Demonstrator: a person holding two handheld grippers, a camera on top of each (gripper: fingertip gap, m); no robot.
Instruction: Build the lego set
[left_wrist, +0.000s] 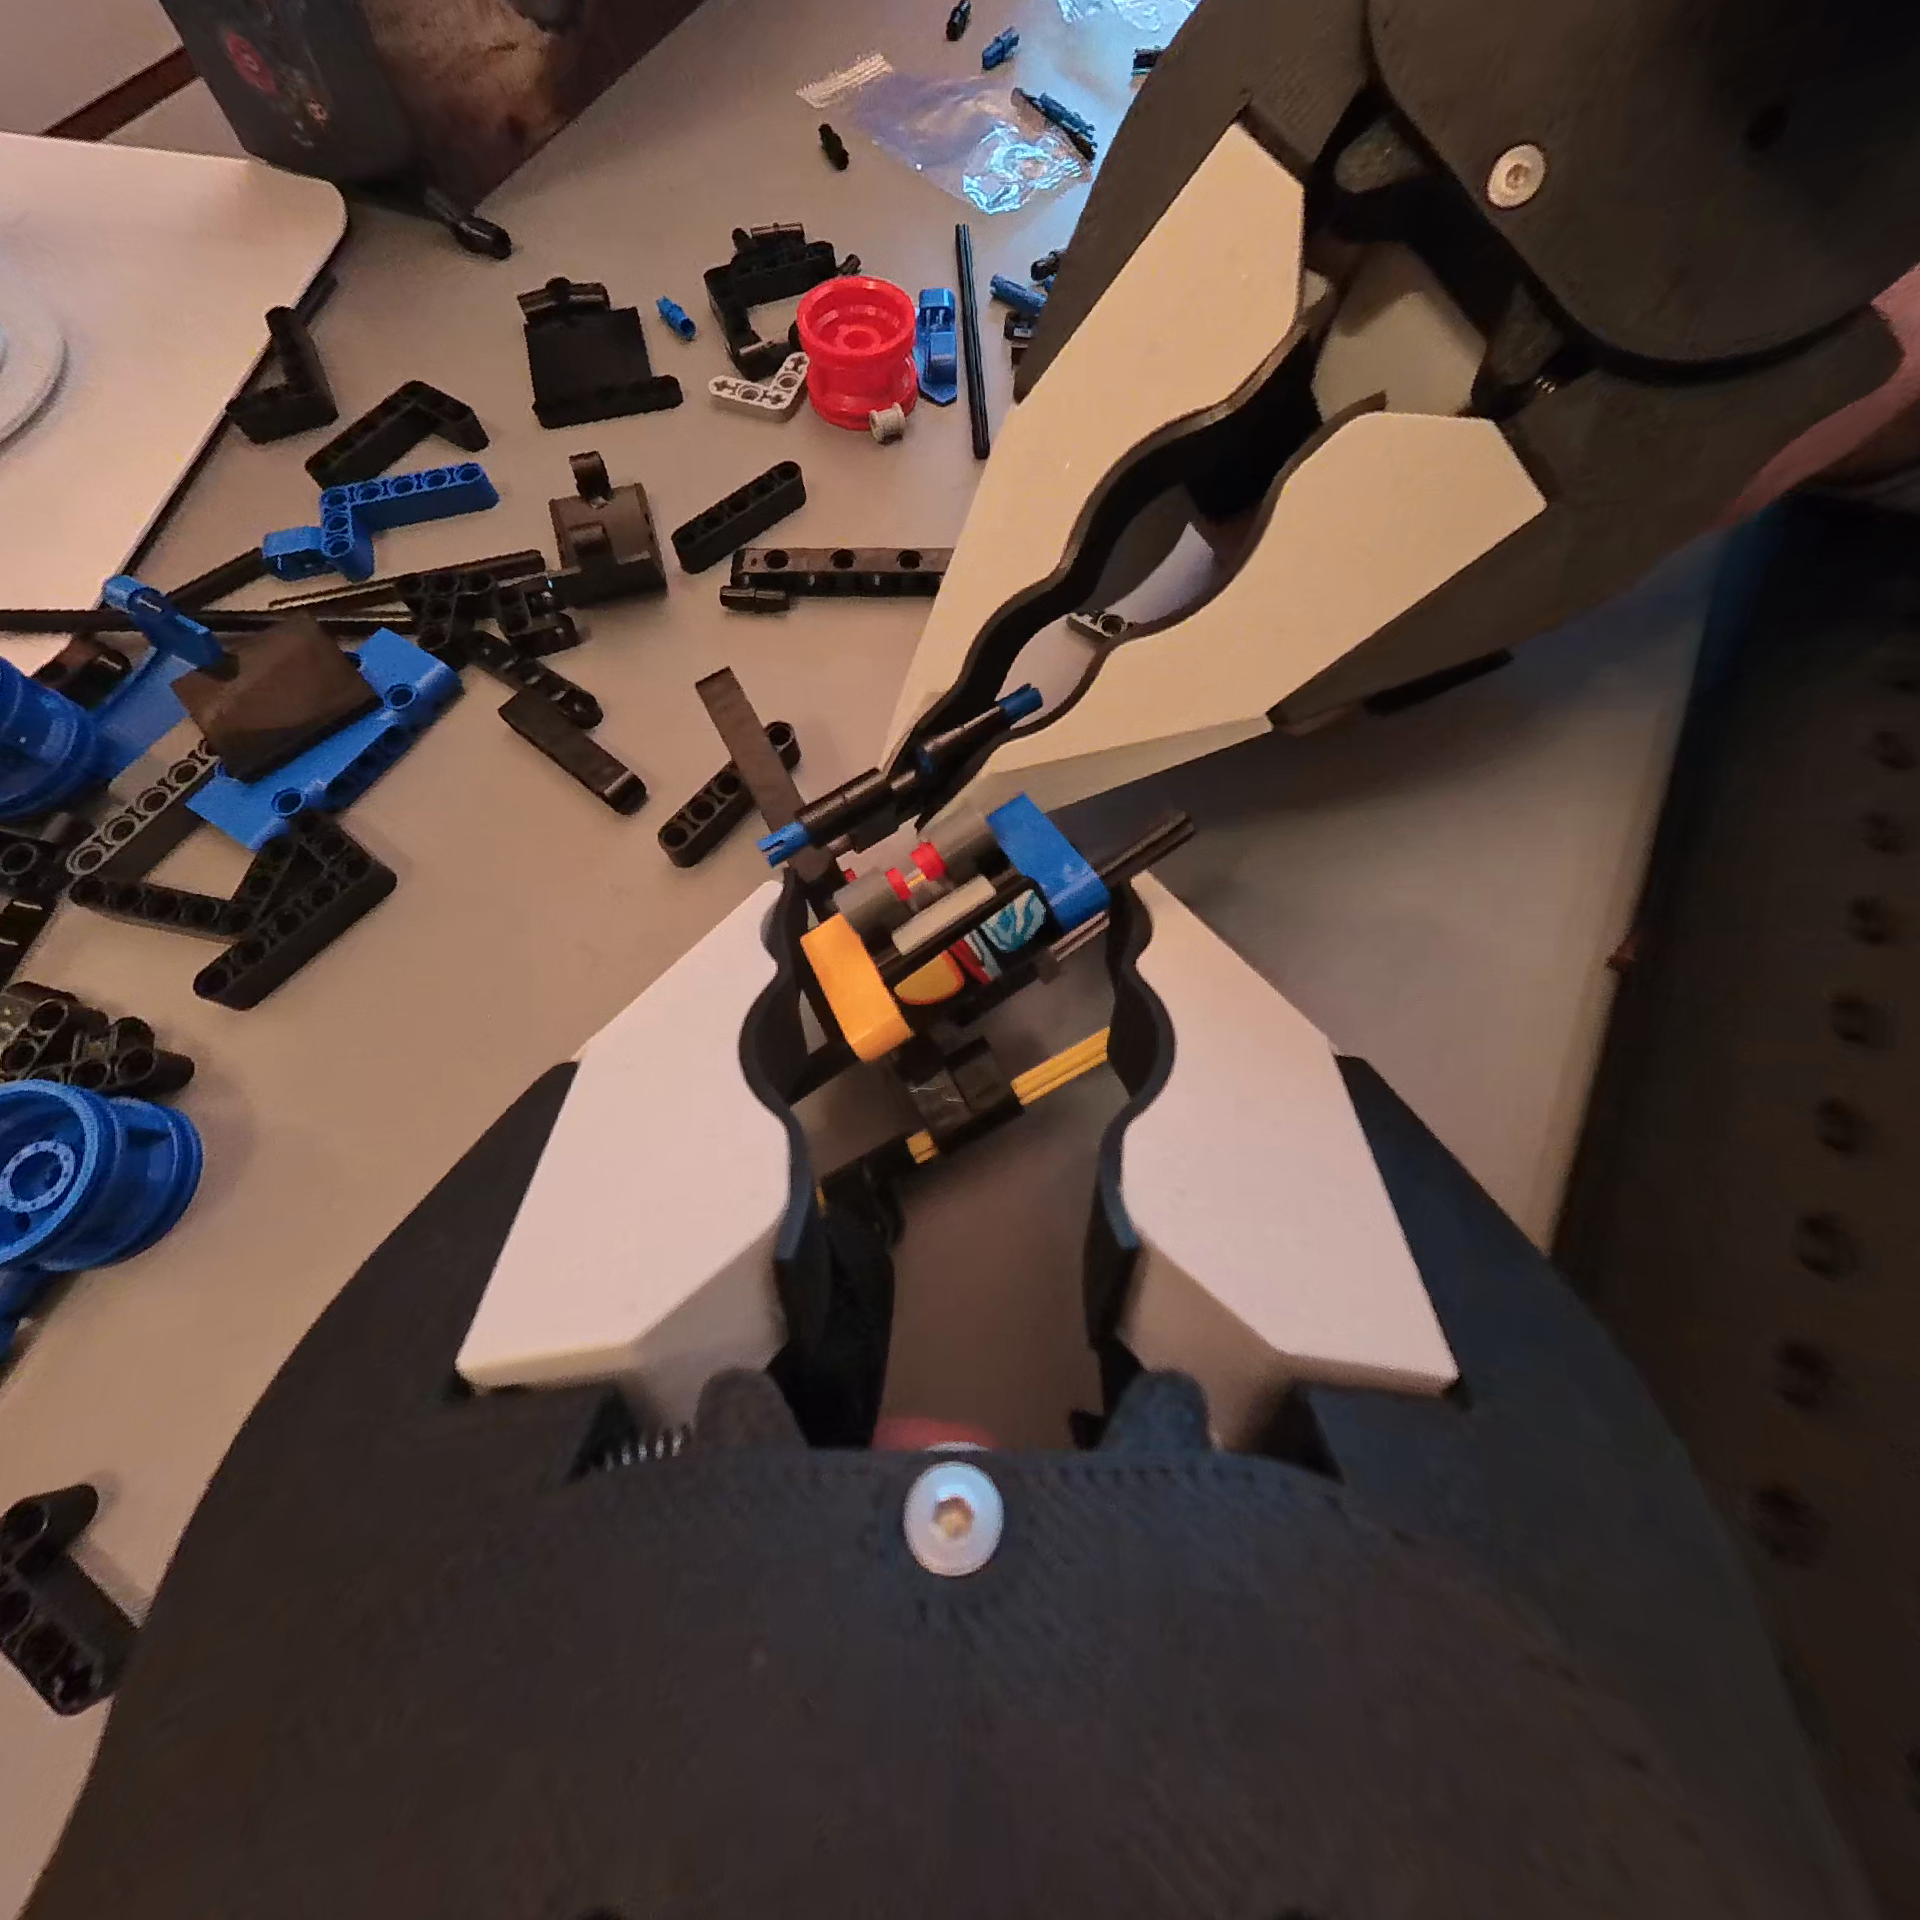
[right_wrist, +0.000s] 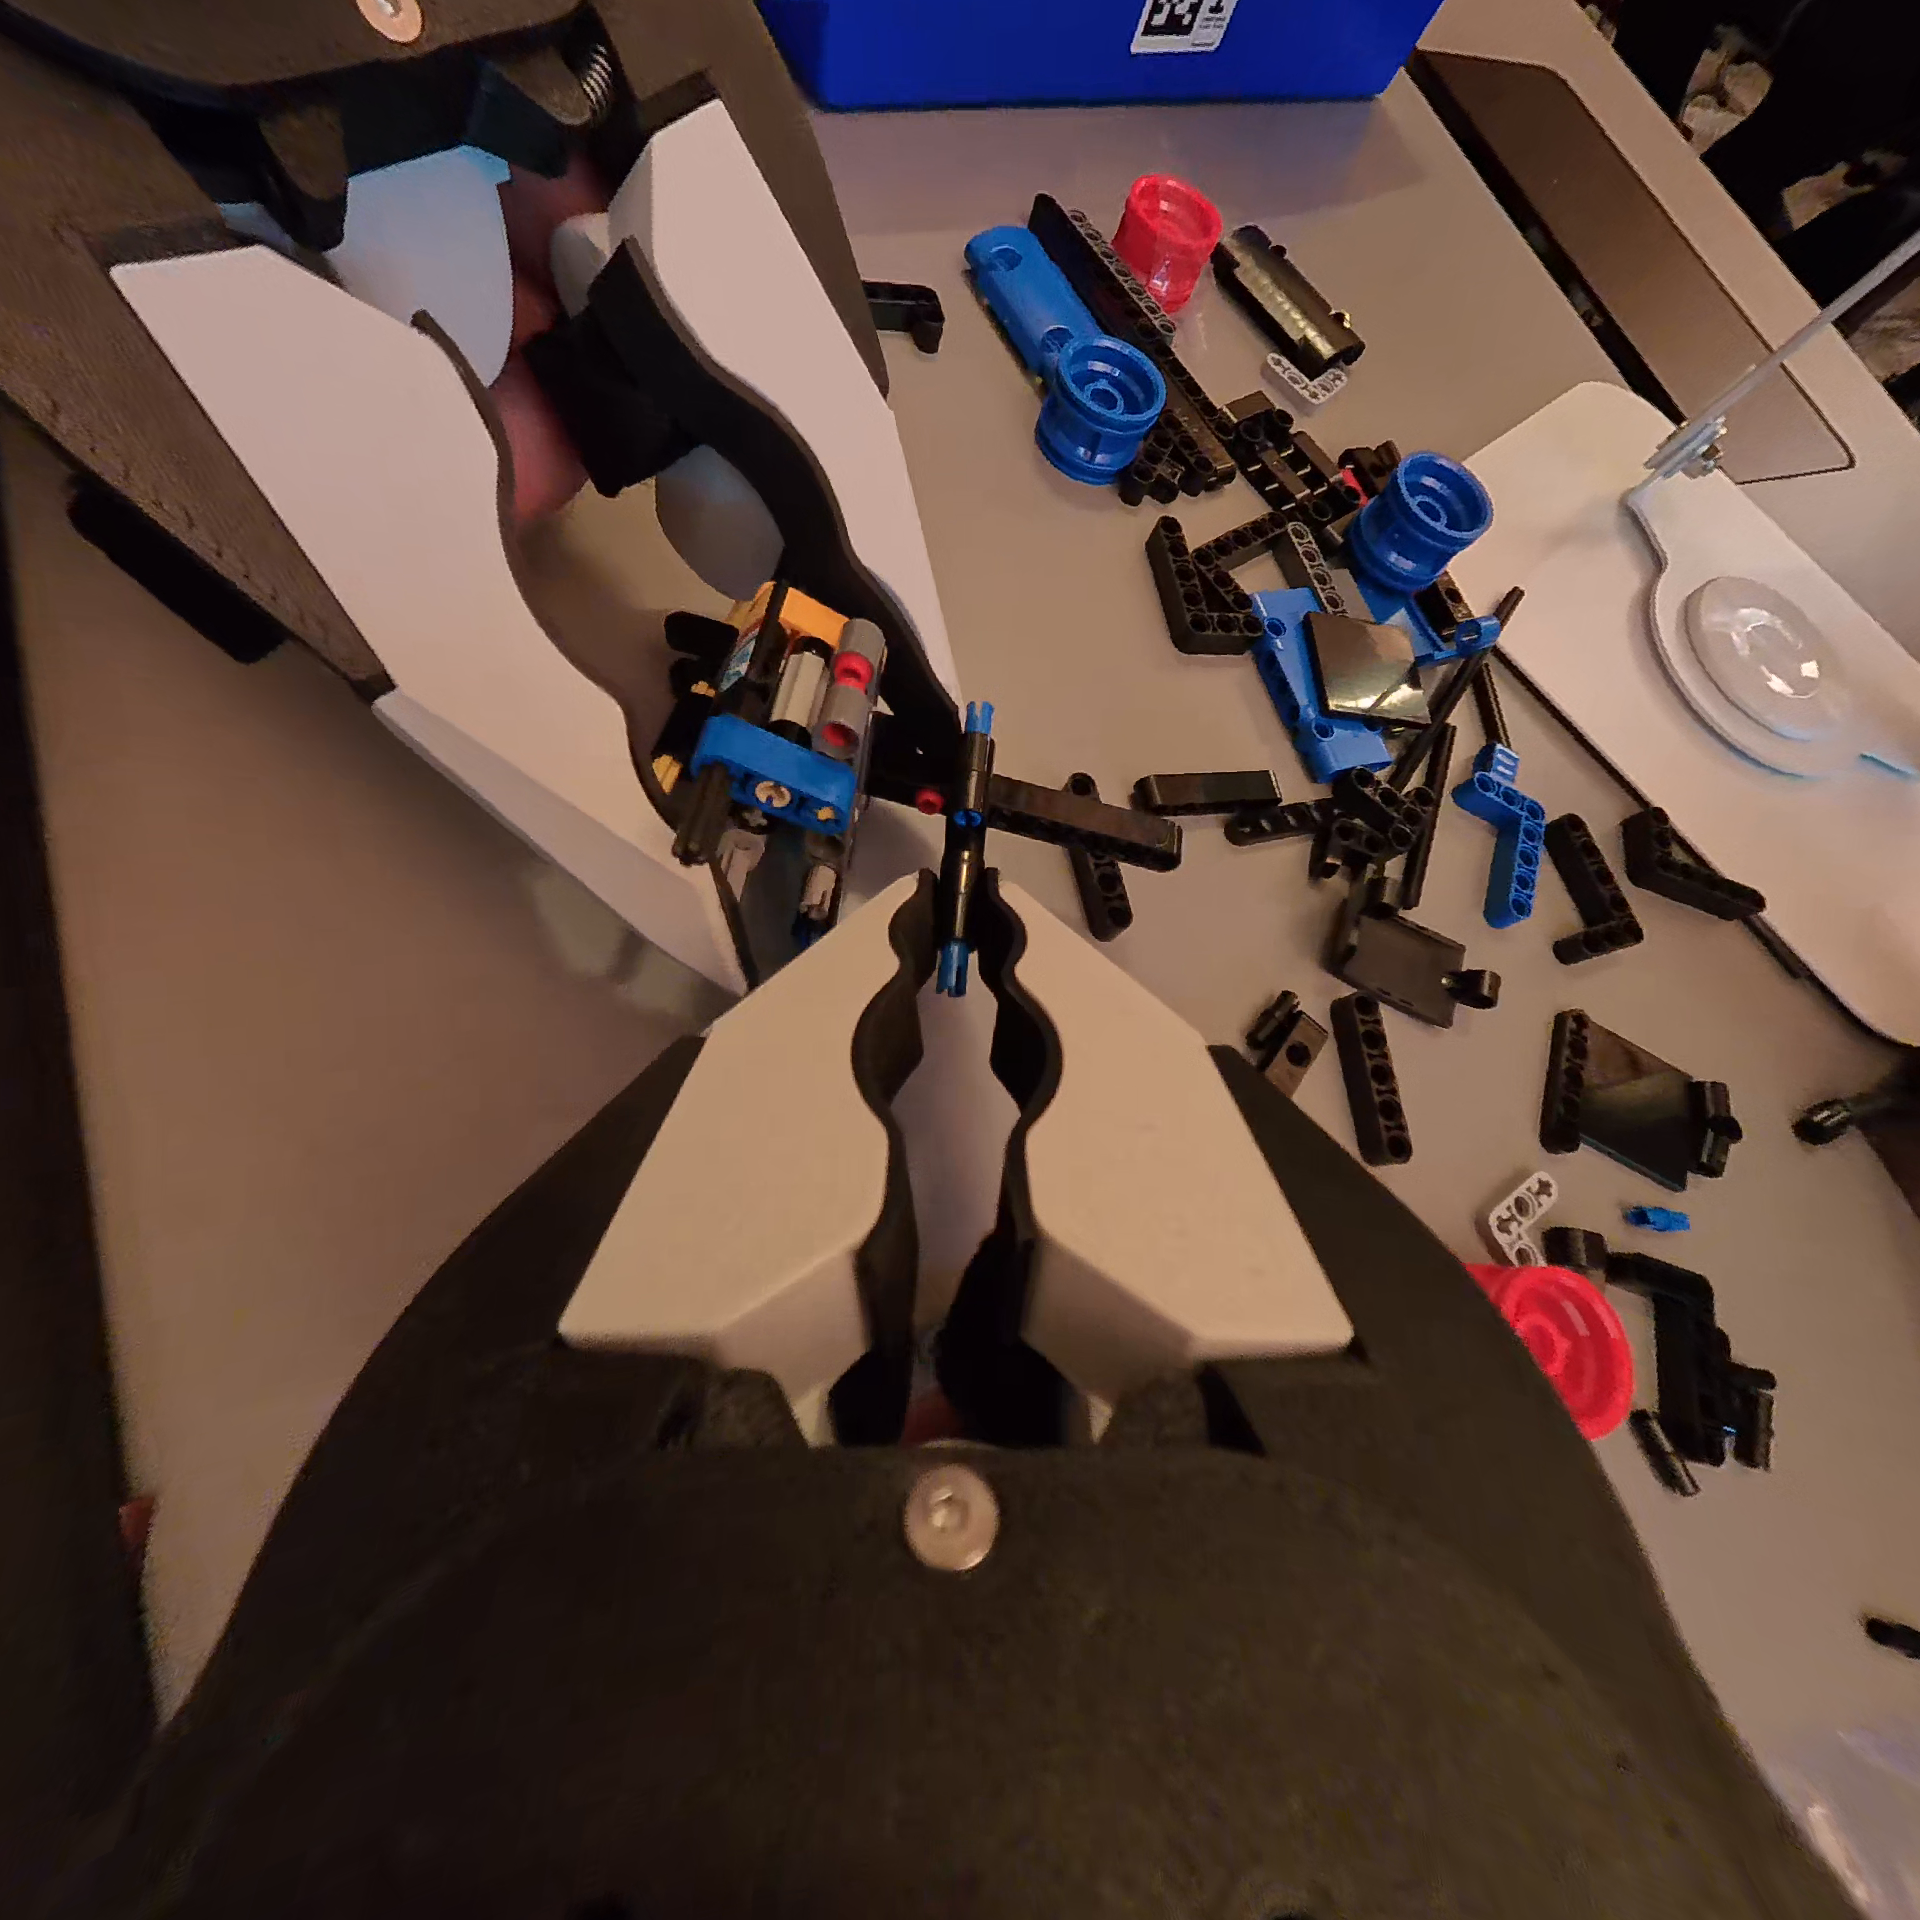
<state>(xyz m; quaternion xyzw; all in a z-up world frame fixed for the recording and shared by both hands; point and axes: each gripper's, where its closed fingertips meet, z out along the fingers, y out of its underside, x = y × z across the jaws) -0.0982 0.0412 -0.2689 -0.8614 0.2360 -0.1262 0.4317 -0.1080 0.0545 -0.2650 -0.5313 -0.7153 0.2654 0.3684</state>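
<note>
Between my left tongs (left_wrist: 951, 935), pinched above the desk (left_wrist: 582, 935), sits the small model (left_wrist: 935, 935): light, stiff, easily popped apart. Just beside it my right tongs (right_wrist: 961, 914) nip a slim, slippery pin piece (right_wrist: 966, 831) mid-length; I would grip the model's solid frame.

A pale grey bench (right_wrist: 987, 644) carries everything in view. At its far edge in the right wrist view stands a blue bin (right_wrist: 1091, 52) bearing a black-and-white square marker. A white board (right_wrist: 1579, 488) lies along one side, with a clear round dish (right_wrist: 1756, 644) on it and a thin metal rod slanting above. In the left wrist view a dark printed box (left_wrist: 343, 83) stands at the far end, and a crumpled clear plastic bag (left_wrist: 966, 135) lies flat nearby. Beside the bench runs a dark perforated surface (left_wrist: 1787, 1039).
</note>
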